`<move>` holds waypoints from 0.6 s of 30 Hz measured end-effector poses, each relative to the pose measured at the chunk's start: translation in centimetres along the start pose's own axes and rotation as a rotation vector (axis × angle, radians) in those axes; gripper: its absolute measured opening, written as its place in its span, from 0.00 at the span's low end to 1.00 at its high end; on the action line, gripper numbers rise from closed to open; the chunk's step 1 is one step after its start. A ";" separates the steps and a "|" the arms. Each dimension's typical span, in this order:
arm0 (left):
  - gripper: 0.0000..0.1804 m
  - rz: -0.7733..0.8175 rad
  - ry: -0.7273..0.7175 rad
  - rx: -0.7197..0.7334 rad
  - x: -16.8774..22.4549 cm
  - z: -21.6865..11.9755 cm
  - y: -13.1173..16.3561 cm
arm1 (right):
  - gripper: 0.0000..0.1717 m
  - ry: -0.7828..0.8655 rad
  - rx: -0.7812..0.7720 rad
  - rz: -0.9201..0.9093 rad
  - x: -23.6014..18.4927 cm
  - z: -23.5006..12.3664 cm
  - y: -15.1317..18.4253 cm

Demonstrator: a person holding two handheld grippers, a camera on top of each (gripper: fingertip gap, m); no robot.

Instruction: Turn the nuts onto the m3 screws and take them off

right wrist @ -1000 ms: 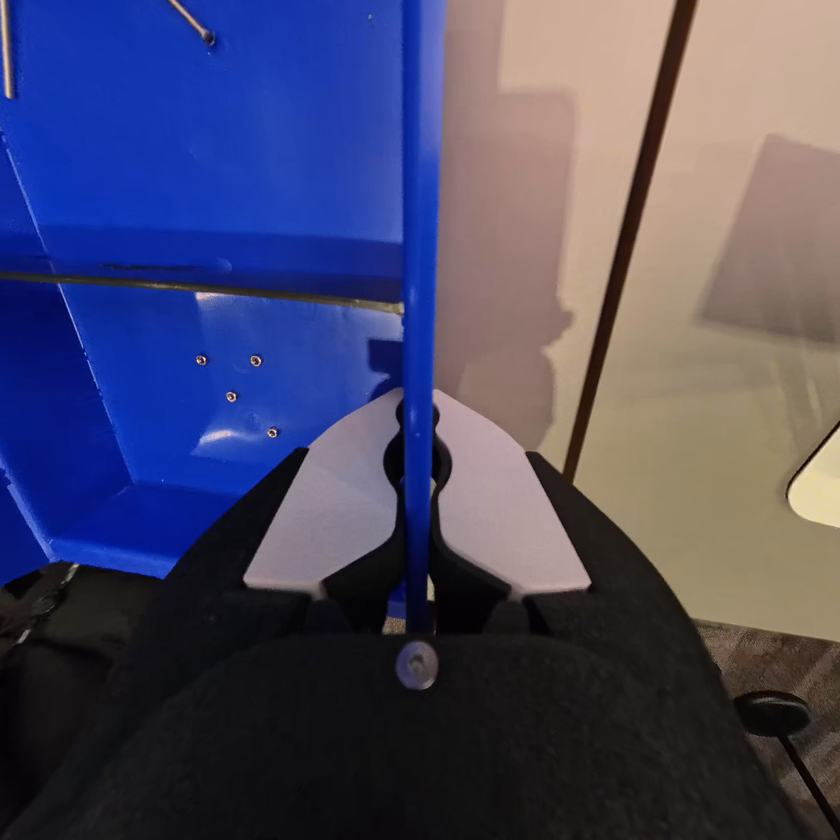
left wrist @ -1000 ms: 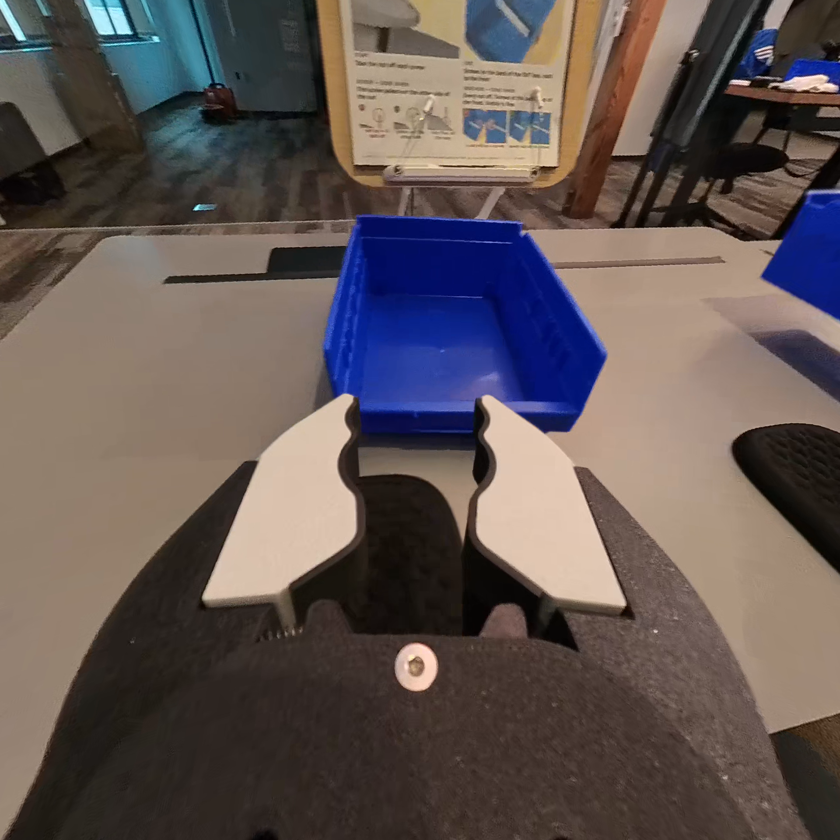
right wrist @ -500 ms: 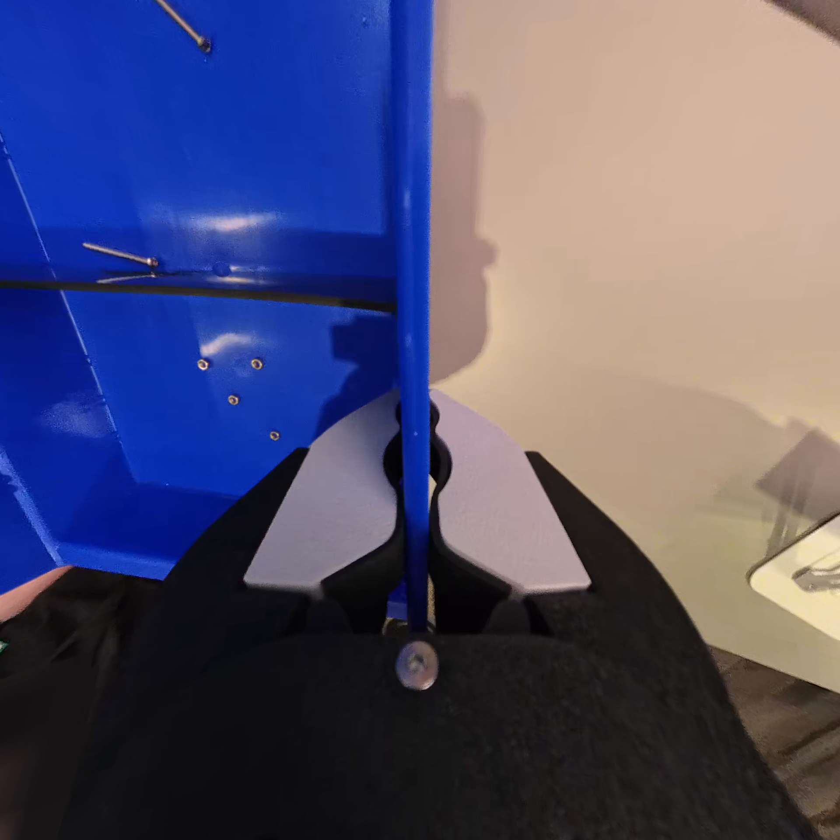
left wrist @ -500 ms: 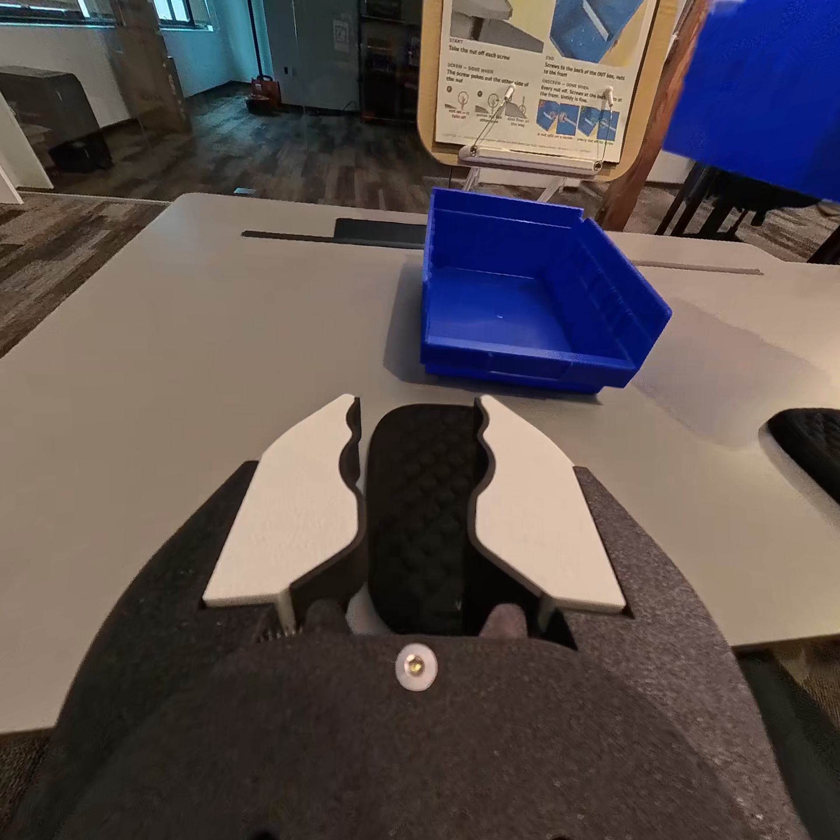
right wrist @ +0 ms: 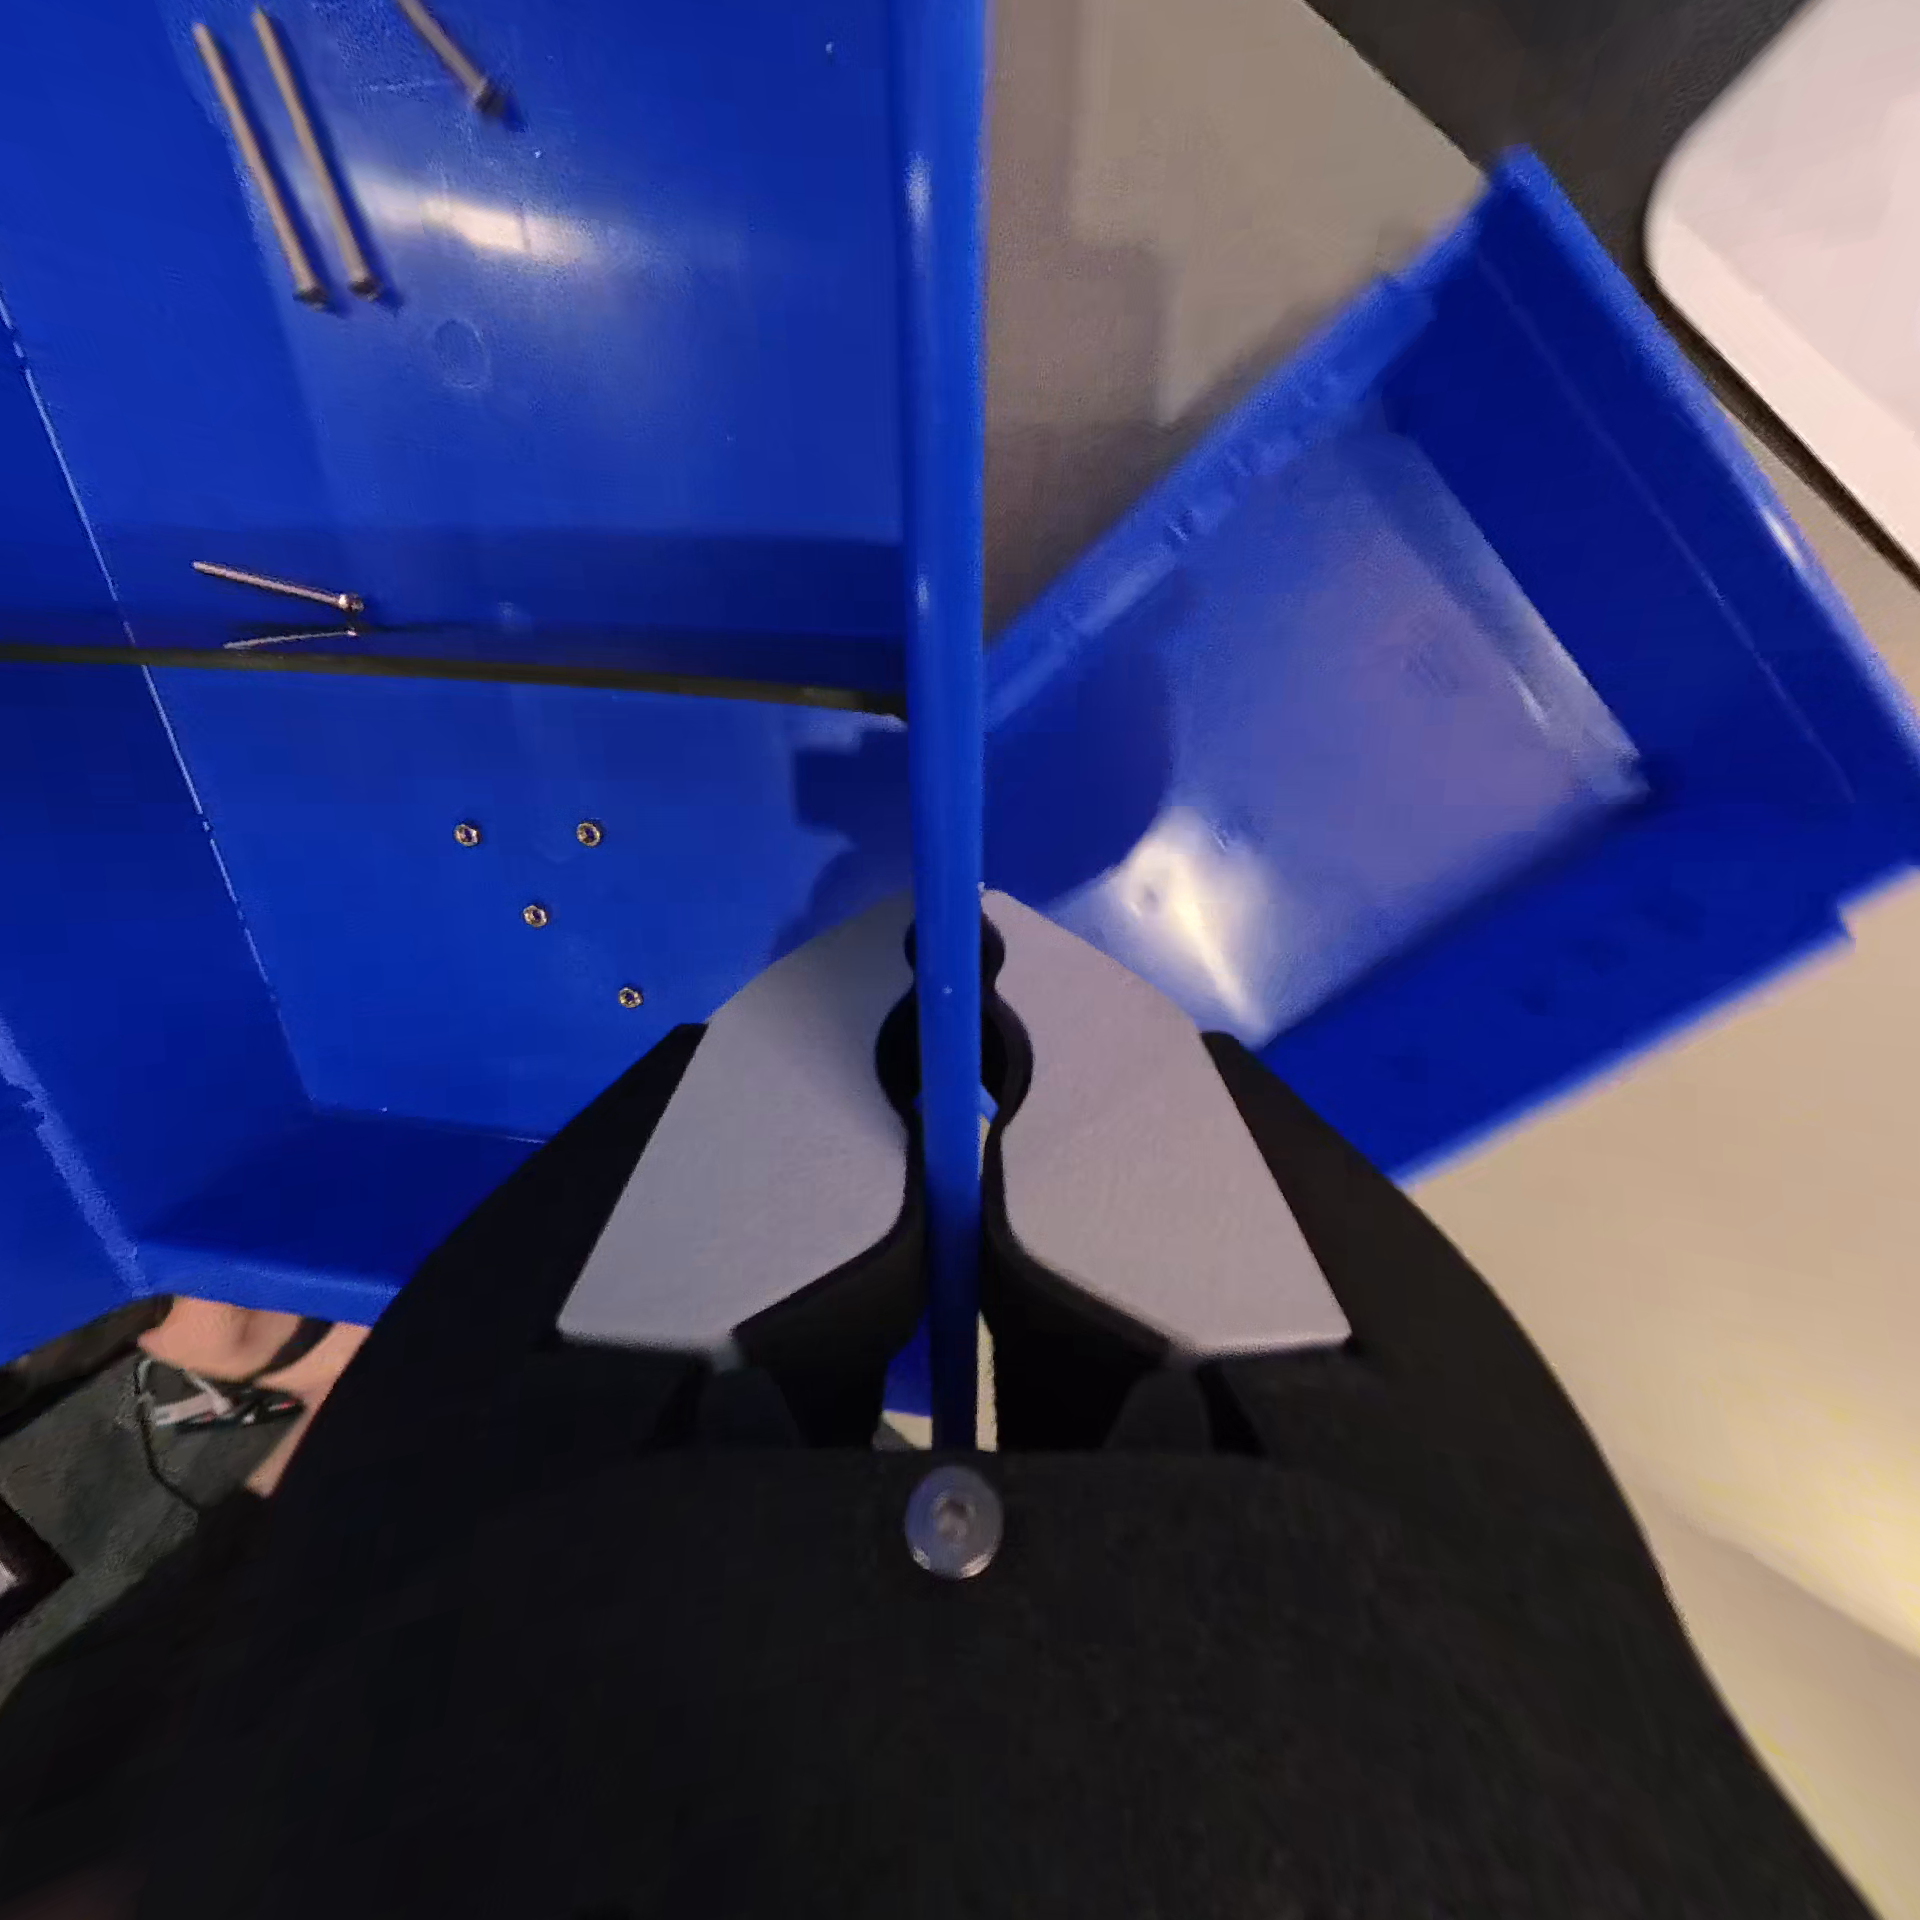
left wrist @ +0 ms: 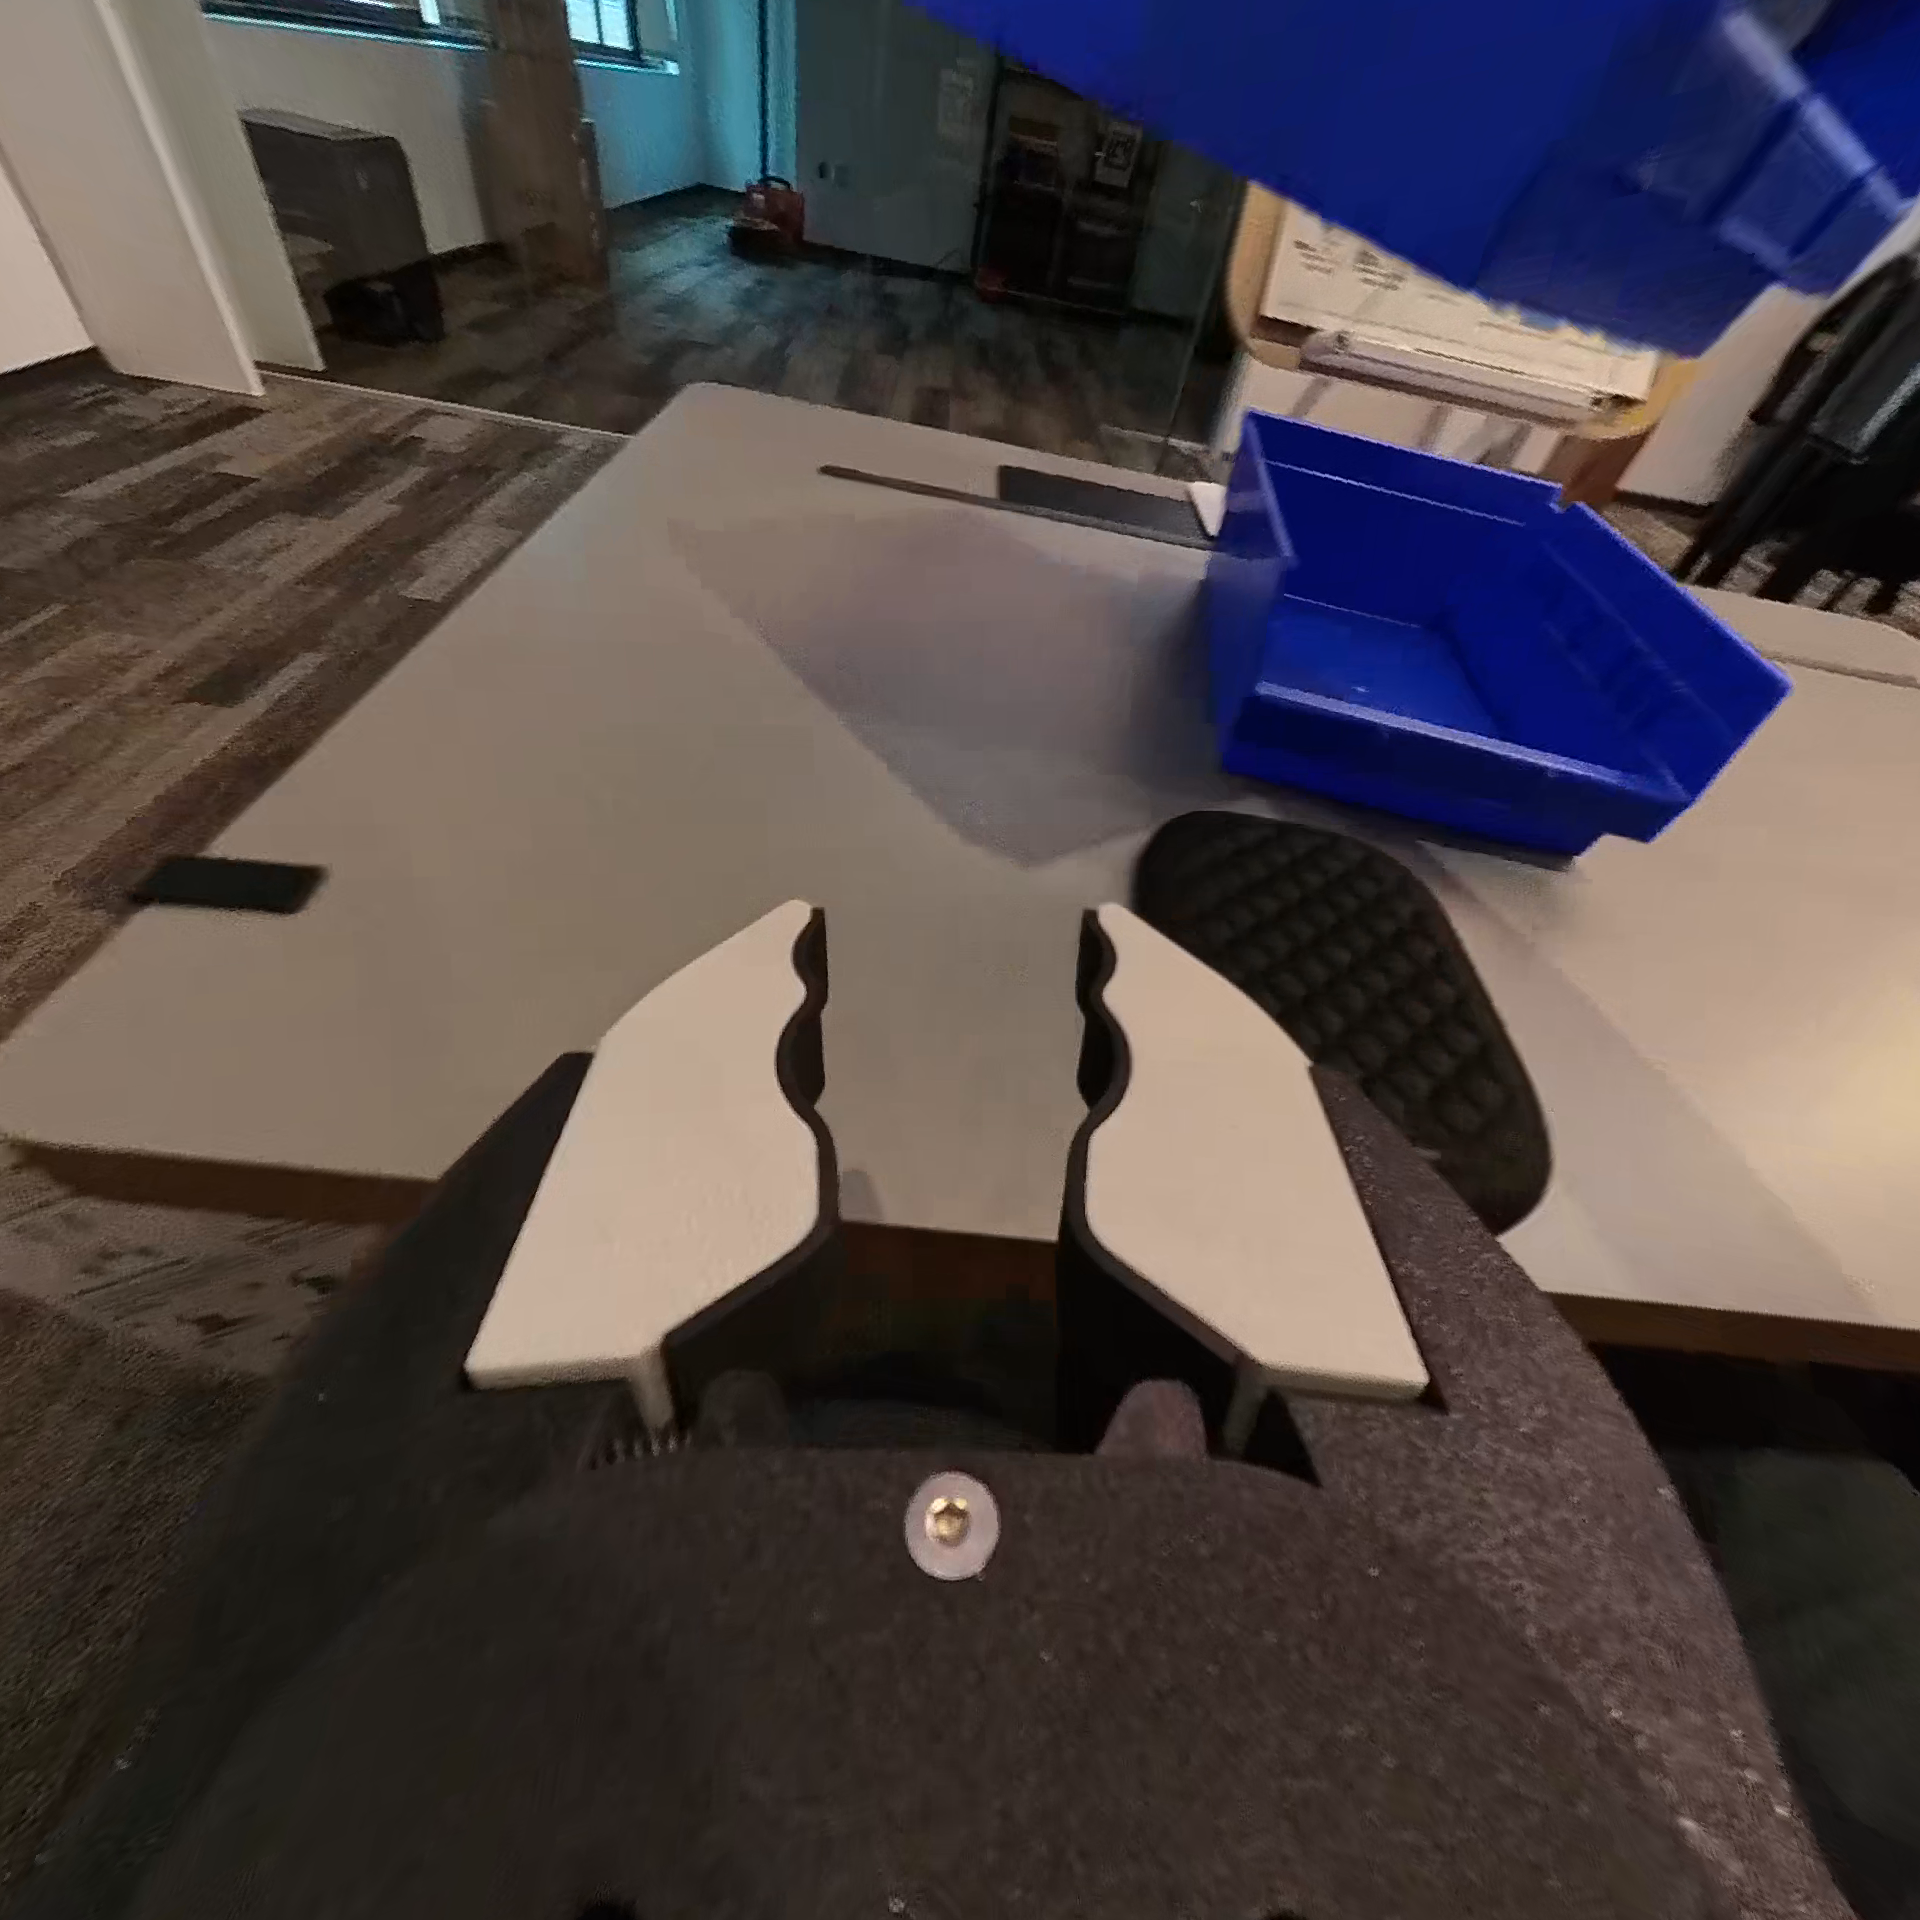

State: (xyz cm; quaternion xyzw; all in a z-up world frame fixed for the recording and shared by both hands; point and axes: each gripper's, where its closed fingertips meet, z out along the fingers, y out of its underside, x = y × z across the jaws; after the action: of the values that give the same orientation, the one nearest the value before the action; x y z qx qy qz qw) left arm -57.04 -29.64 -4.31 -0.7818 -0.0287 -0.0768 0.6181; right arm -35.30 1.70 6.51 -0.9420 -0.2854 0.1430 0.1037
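Observation:
My right gripper (right wrist: 948, 935) is shut on the thin side wall of a blue bin (right wrist: 943, 416) and holds it up in the air. Inside that bin lie several long screws (right wrist: 281, 166) and several small nuts (right wrist: 535, 914). The lifted bin also shows at the top right of the left wrist view (left wrist: 1455, 135). A second blue bin (left wrist: 1455, 665) stands on the grey table (left wrist: 623, 790); in the right wrist view it lies below the held bin (right wrist: 1403, 727). My left gripper (left wrist: 951, 925) is open and empty above the table's near edge.
A black textured pad (left wrist: 1340, 997) lies on the table just right of my left gripper. A small black object (left wrist: 229, 885) lies at the table's left edge. A board with printed sheets (left wrist: 1455, 322) stands behind the table. A white surface (right wrist: 1818, 260) shows at the right wrist view's upper right. The tips of one gripper are about 40 centimeters away from the tips of the other.
My right gripper has carried the held bin up and over the second bin, still shut on its wall. My left gripper has swung left and drawn back, staying open.

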 end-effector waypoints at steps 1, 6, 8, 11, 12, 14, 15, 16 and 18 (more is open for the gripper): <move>0.26 -0.010 -0.015 0.005 -1.0 -0.4 0.1 | 0.03 0.000 0.007 -0.007 -1.3 1.4 -1.2; 0.26 -0.051 -0.092 0.009 -5.5 -2.3 0.8 | 0.02 -0.020 0.007 -0.030 -6.5 8.8 -5.5; 0.26 -0.072 -0.120 0.013 -7.1 -2.9 1.1 | 0.02 -0.032 -0.006 -0.032 -7.9 11.7 -6.2; 0.27 -0.100 -0.156 0.016 -9.2 -3.7 1.7 | 0.03 -0.029 -0.035 -0.042 -9.2 15.4 -6.8; 0.27 -0.106 -0.165 0.015 -9.7 -3.9 1.9 | 0.02 -0.022 -0.041 -0.048 -9.5 16.4 -6.9; 0.25 -0.111 -0.185 0.020 -10.6 -4.2 2.1 | 0.02 -0.008 -0.052 -0.058 -9.9 18.2 -7.0; 0.25 -0.112 -0.196 0.024 -11.0 -4.3 2.2 | 0.02 -0.002 -0.058 -0.059 -10.0 19.0 -7.0; 0.24 -0.112 -0.206 0.027 -11.4 -4.4 2.3 | 0.02 0.002 -0.064 -0.056 -10.1 19.8 -6.9; 0.24 -0.111 -0.216 0.015 -11.8 -4.2 2.5 | 0.02 0.006 -0.078 -0.050 -10.3 21.1 -6.6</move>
State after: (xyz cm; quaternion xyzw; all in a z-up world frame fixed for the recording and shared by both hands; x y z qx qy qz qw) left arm -68.69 -33.76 -7.64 -0.7781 -0.1391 -0.0262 0.6120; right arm -53.77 3.66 -9.26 -0.9383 -0.3141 0.1264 0.0711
